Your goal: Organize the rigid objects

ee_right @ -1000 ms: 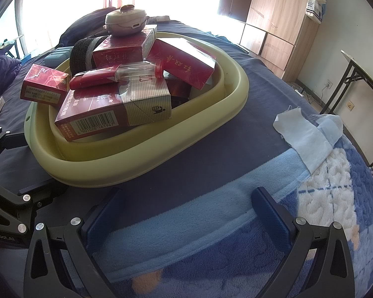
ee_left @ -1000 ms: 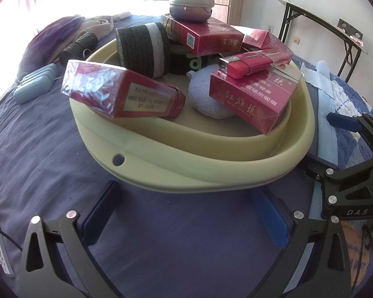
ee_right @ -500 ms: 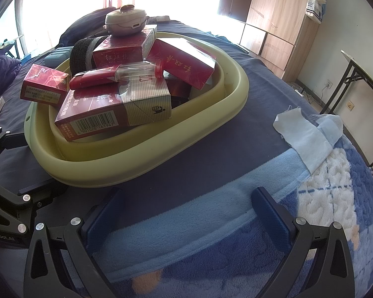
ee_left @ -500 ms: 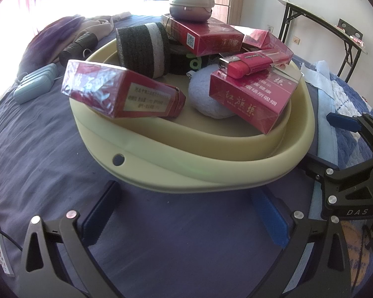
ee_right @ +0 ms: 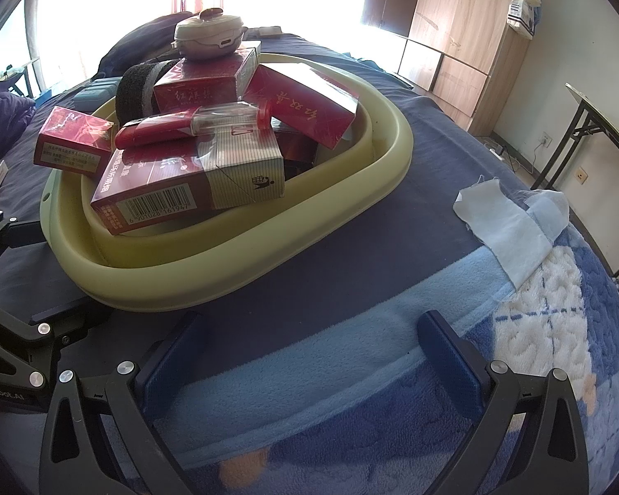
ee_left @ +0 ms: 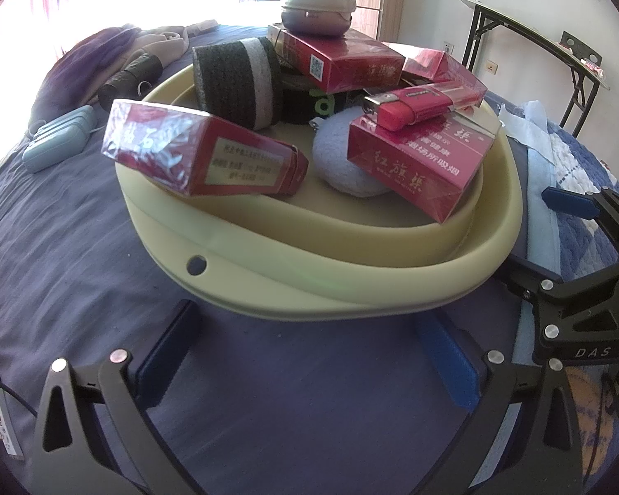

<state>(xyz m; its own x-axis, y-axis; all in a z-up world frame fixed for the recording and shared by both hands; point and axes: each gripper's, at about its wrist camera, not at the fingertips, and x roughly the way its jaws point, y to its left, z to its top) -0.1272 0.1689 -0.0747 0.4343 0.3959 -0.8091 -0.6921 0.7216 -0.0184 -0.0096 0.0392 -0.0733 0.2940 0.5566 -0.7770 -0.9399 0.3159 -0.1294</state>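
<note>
Nothing has changed in the last second: both views match the earlier pictures, so the task looks finished or paused, with the objects already gathered.

The cream basin [ee_left: 392,288] sits on the bed [ee_left: 62,247] and carries a pile of red cigarette packs [ee_left: 202,156], a red lighter [ee_left: 421,103], a dark roll [ee_left: 235,78], a grey pouch [ee_left: 342,165] and, on the top, a small round case [ee_left: 317,4]. One pack leans over the rim on the left side and may slide off.

The left gripper [ee_left: 317,363] rests low, just before the basin, fingers spread wide and holding nothing. The right gripper [ee_right: 317,354] is the same: wide apart and empty above the blue blanket [ee_right: 392,371], near the basin but not touching it.
</note>
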